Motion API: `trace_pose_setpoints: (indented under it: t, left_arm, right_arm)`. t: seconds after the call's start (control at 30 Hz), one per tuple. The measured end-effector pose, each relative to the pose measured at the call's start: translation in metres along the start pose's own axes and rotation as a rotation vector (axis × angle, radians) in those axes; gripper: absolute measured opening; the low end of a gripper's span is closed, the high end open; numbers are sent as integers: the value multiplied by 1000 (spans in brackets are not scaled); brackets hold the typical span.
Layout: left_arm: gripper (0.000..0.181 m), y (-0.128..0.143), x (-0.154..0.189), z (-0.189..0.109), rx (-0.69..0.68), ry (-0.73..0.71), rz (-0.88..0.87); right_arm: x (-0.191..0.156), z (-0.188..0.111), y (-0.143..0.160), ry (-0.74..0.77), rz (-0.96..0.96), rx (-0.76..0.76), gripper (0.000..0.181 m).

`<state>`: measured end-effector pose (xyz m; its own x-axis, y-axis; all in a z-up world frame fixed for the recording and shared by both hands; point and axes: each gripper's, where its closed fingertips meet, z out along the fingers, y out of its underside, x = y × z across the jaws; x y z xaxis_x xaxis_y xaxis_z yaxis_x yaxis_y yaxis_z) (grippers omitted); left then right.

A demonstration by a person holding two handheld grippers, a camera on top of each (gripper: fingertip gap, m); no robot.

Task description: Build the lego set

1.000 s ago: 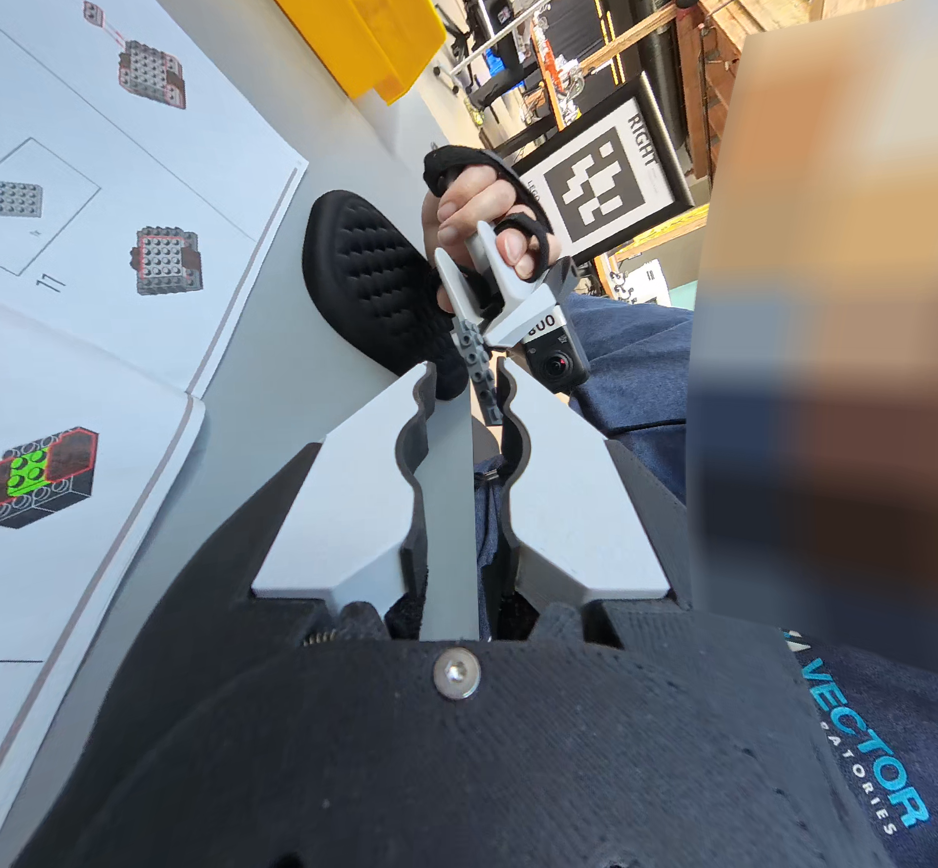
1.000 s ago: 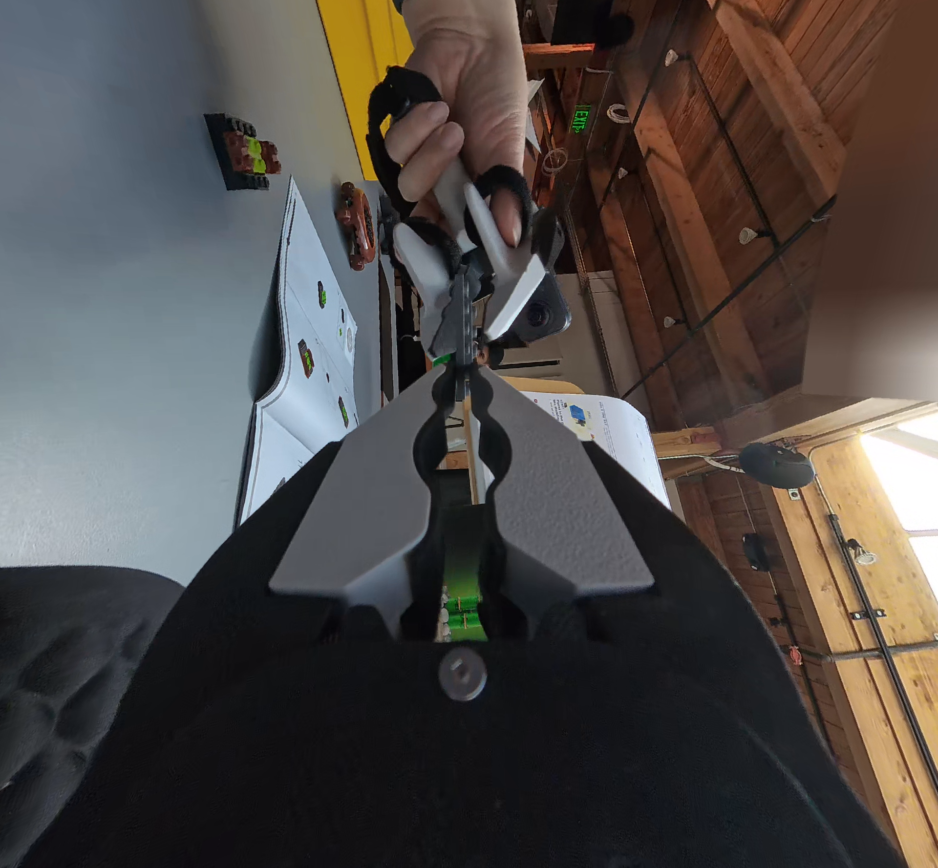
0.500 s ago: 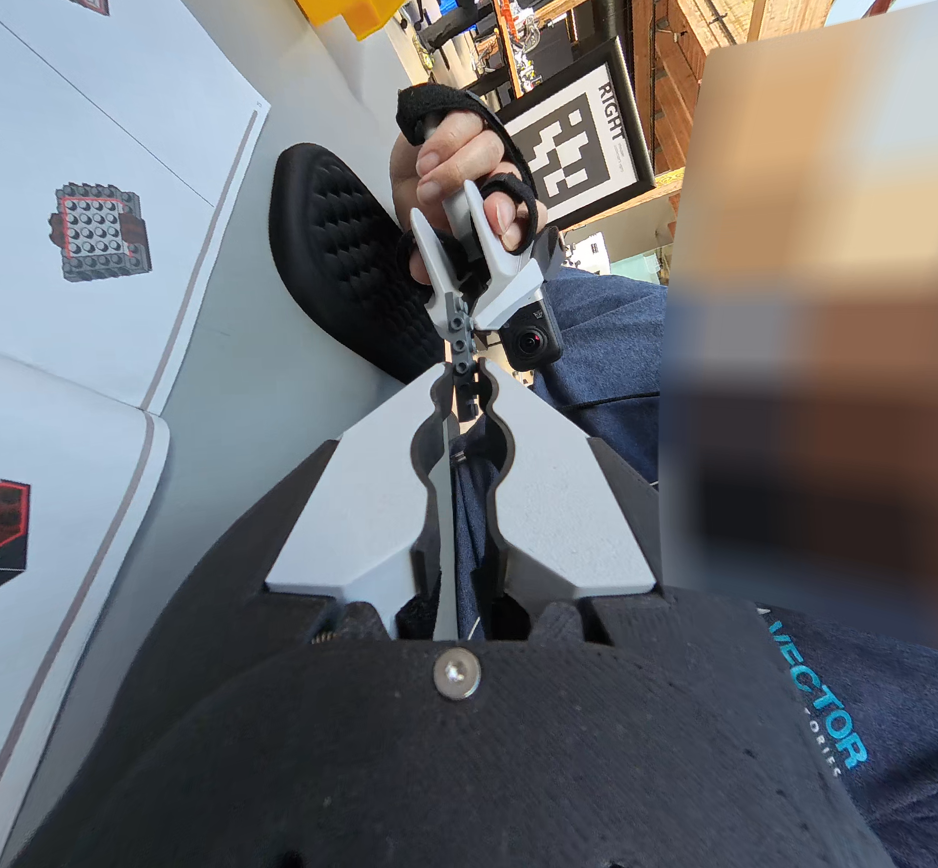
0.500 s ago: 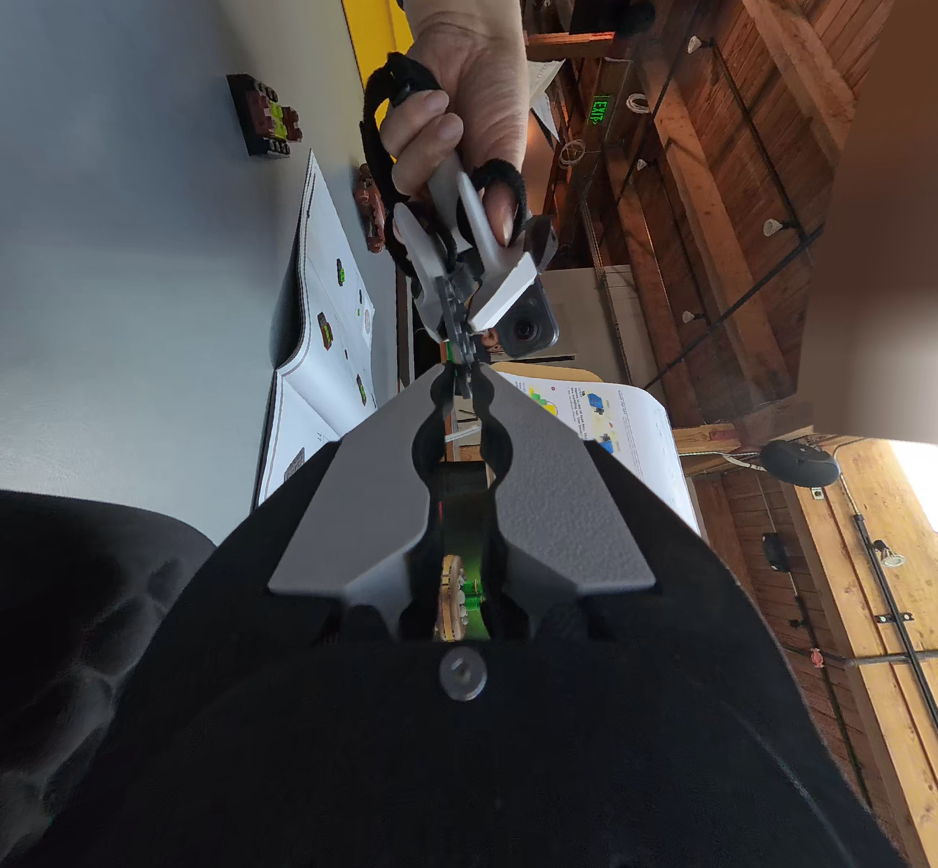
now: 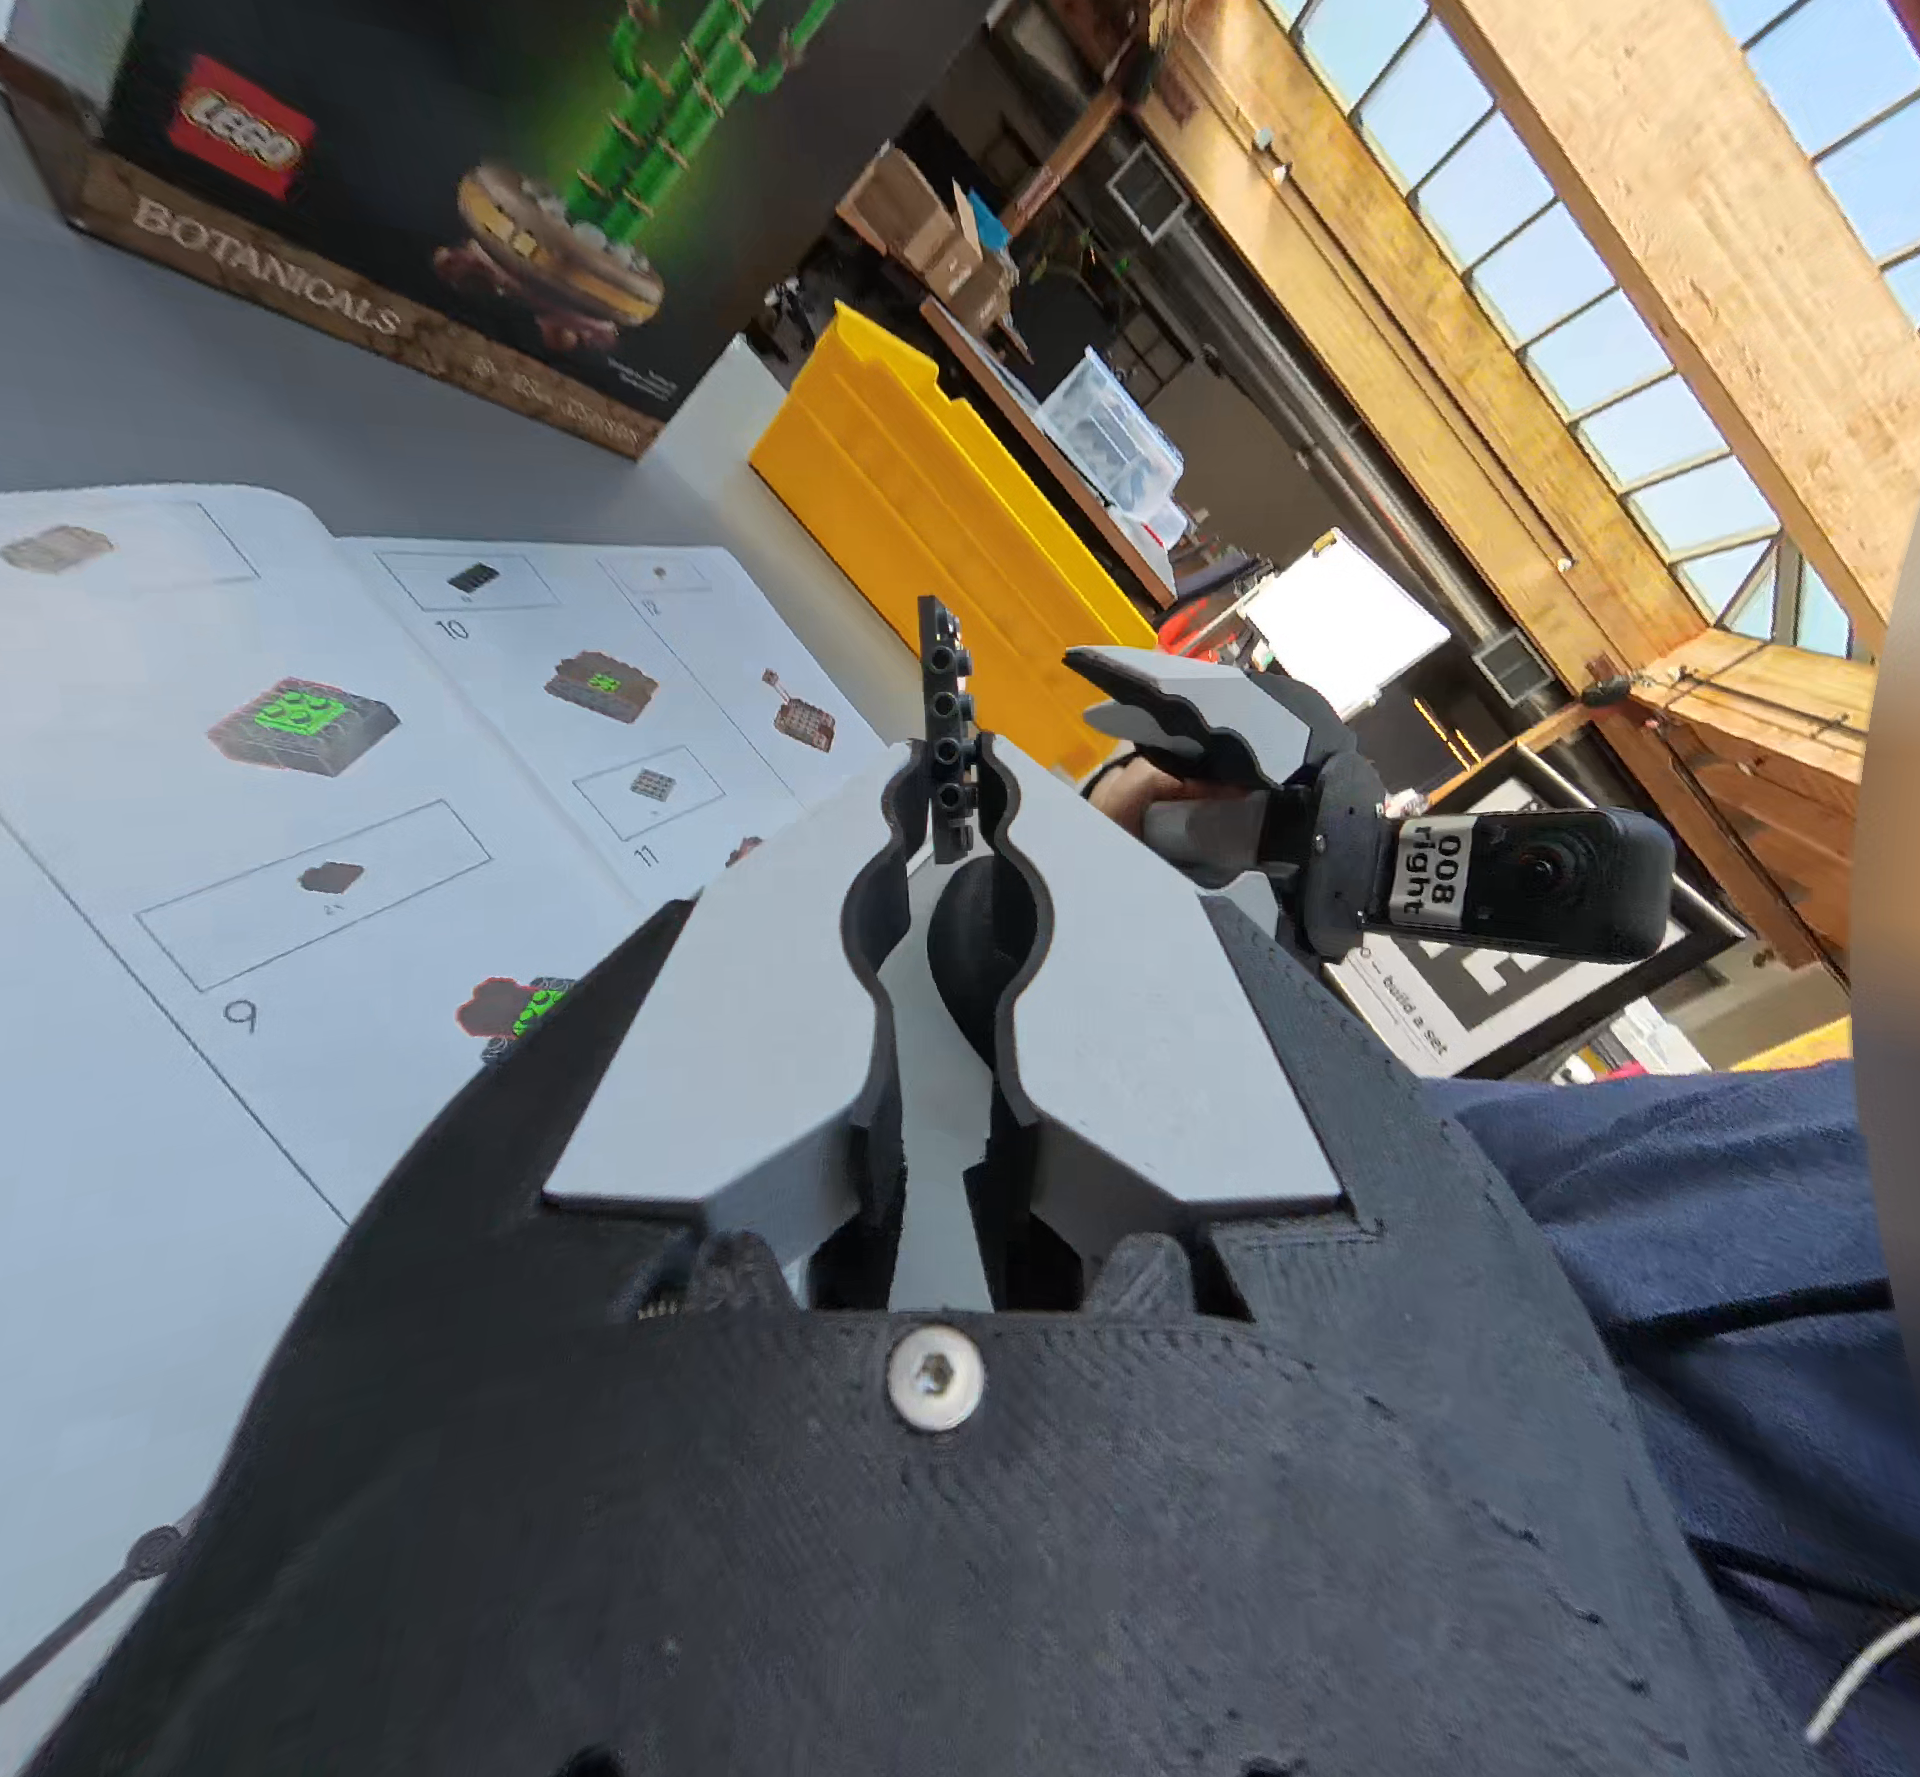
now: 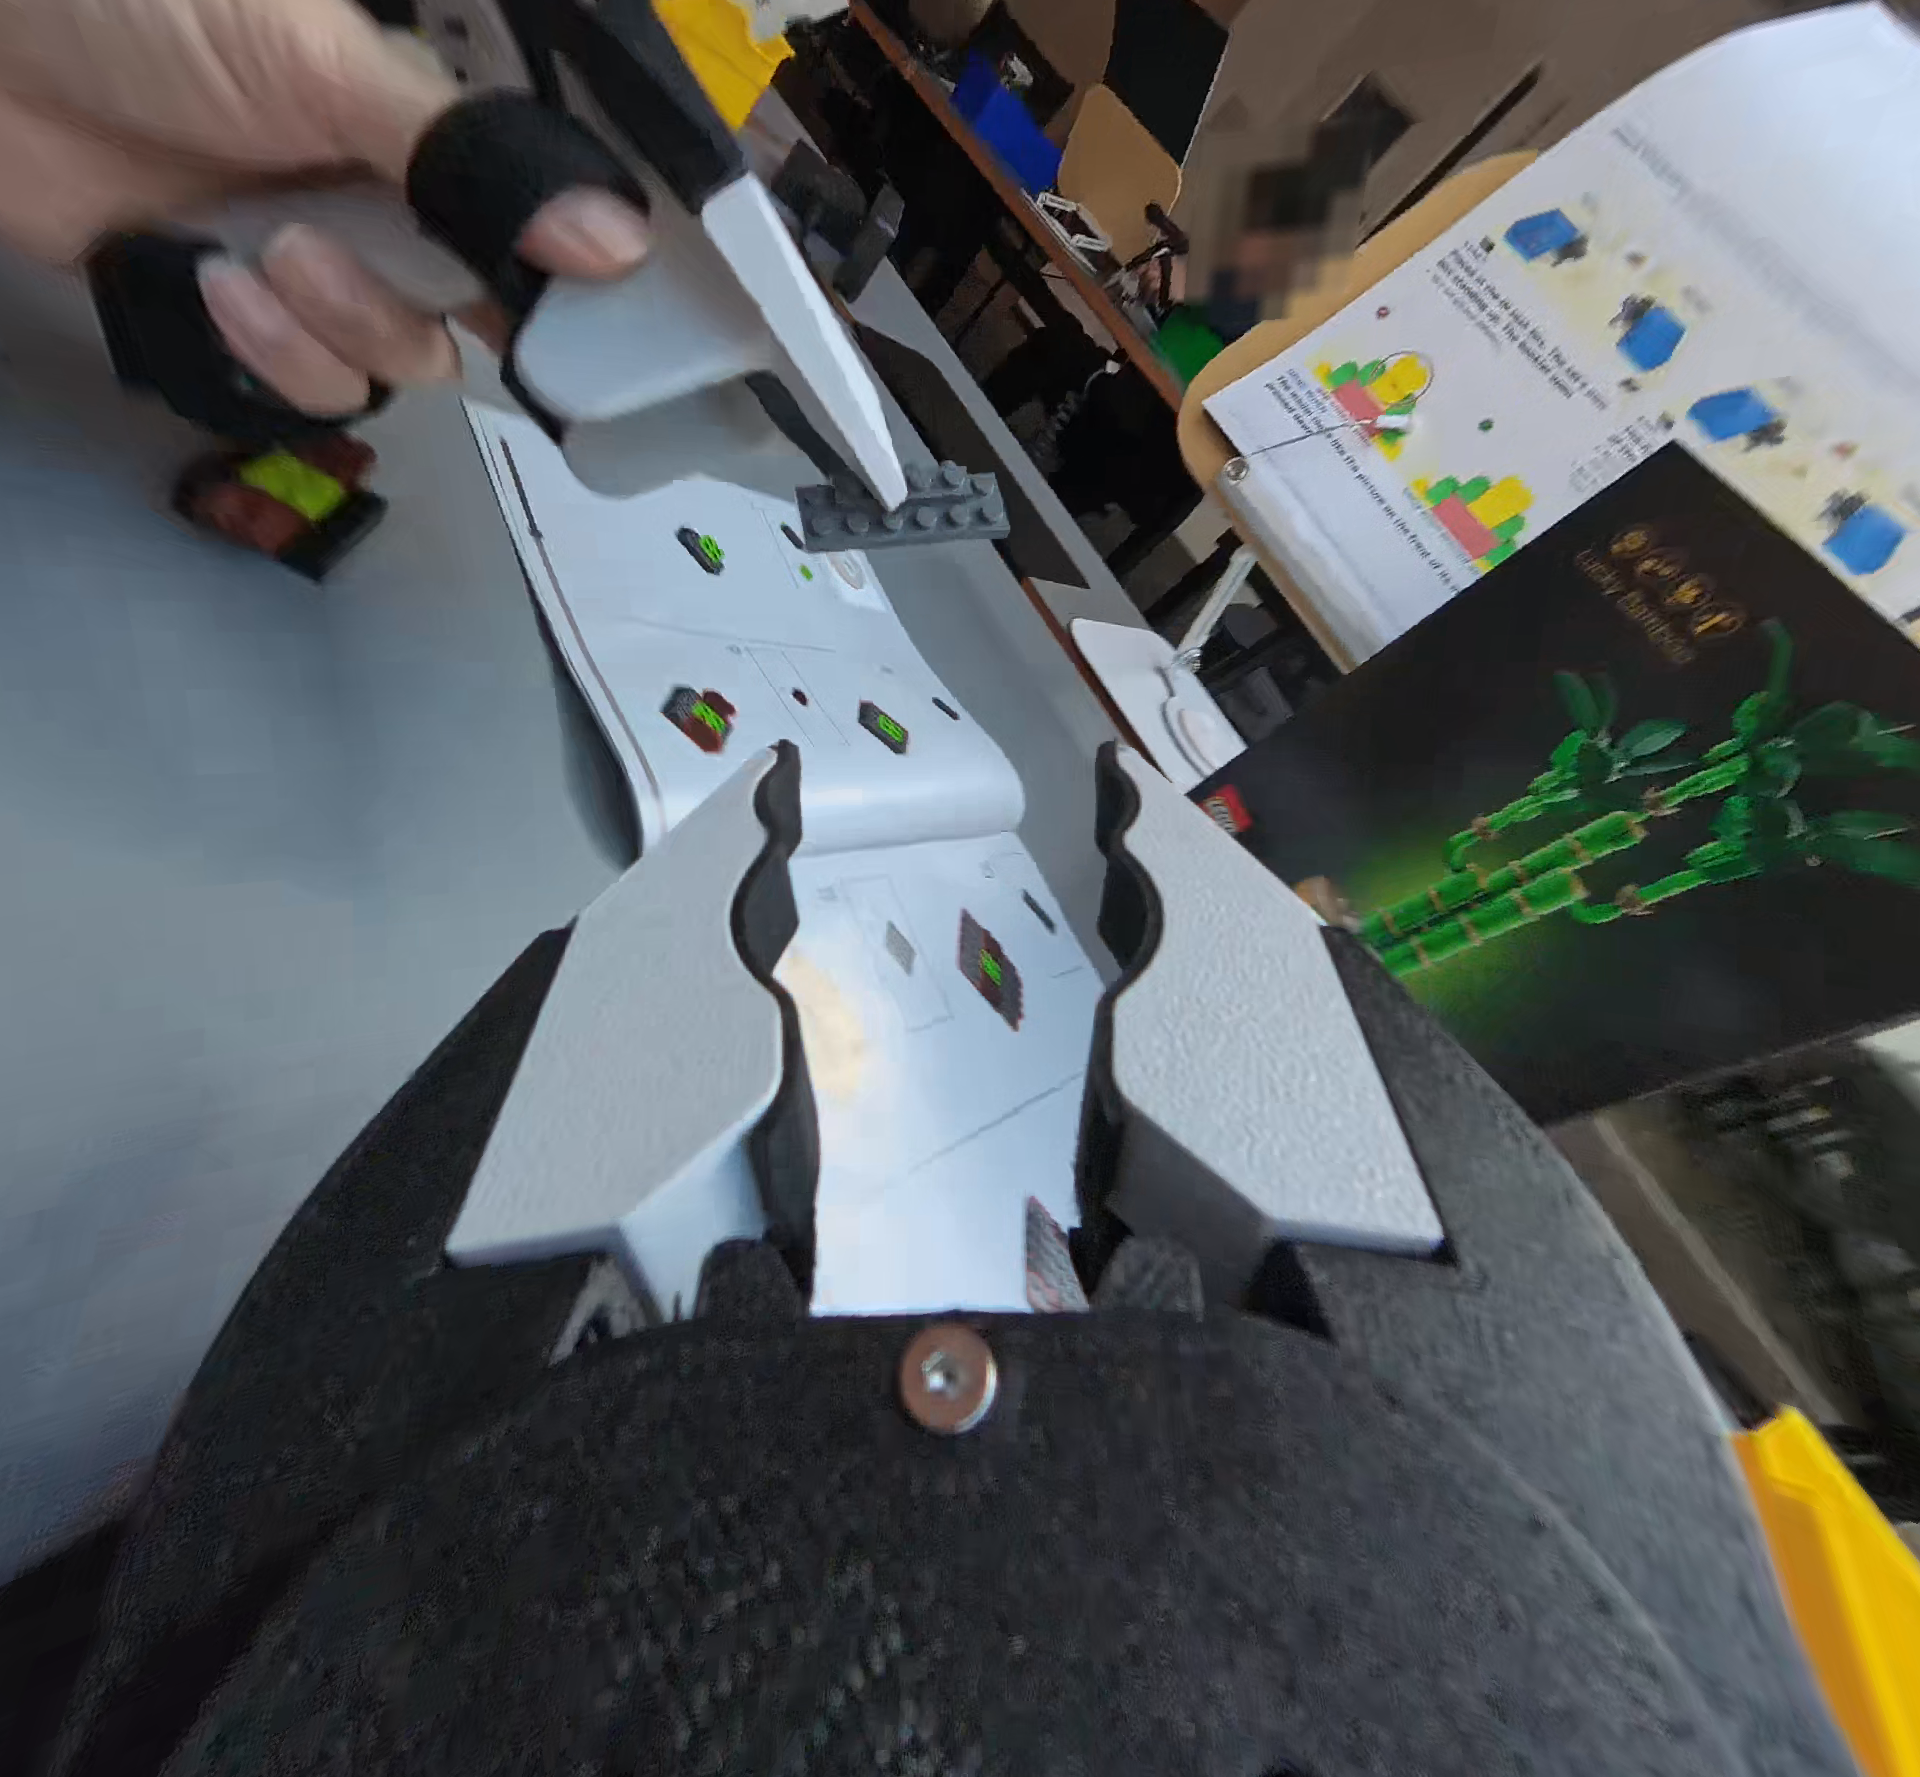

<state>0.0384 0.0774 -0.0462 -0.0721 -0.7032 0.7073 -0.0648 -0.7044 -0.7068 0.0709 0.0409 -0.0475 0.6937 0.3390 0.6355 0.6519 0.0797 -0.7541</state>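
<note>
My left gripper [image 5: 948,753] is shut on a dark grey studded Lego plate [image 5: 943,678], which stands on edge above the fingertips. In the right wrist view the same plate [image 6: 904,509] lies flat in the left gripper's tips, held over the open instruction booklet [image 6: 852,792]. My right gripper [image 6: 945,771] is open and empty, below and short of the plate; it also shows in the left wrist view [image 5: 1127,699], to the right of the plate. A small black, brown and green build [image 6: 275,501] sits on the grey table at the left.
The booklet [image 5: 312,792] lies open on the table [image 5: 260,397]. The dark Lego box [image 5: 468,117] stands behind it; it also shows in the right wrist view [image 6: 1662,792]. A yellow bin [image 5: 935,522] is to its right. A person's blue-clad leg [image 5: 1662,1260] is at the table's right. One gripper's finger ends stand about 6 cm off the other's.
The plate passed from my right gripper to my left. The left shut on it, the right let go, opened and drew back. Both views swung toward the booklet and box.
</note>
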Motion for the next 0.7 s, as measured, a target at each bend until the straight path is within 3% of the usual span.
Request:
trace_pose_setpoints:
  t: [0.1, 0.2, 0.3, 0.7]
  left_arm:
    - [6, -12, 5, -10, 126, -29, 25]
    - [6, -16, 17, -15, 185, -51, 68]
    - [6, -16, 29, -17, 217, -70, 107]
    - [6, -19, 62, -47, 329, -41, 150]
  right_arm:
    - [-12, 6, -42, -16, 200, 33, 68]
    - [-6, 15, -56, 103, 262, -32, 67]
    - [-14, 29, -63, 131, 370, -25, 65]
    - [-29, 42, -94, 219, 370, -40, 27]
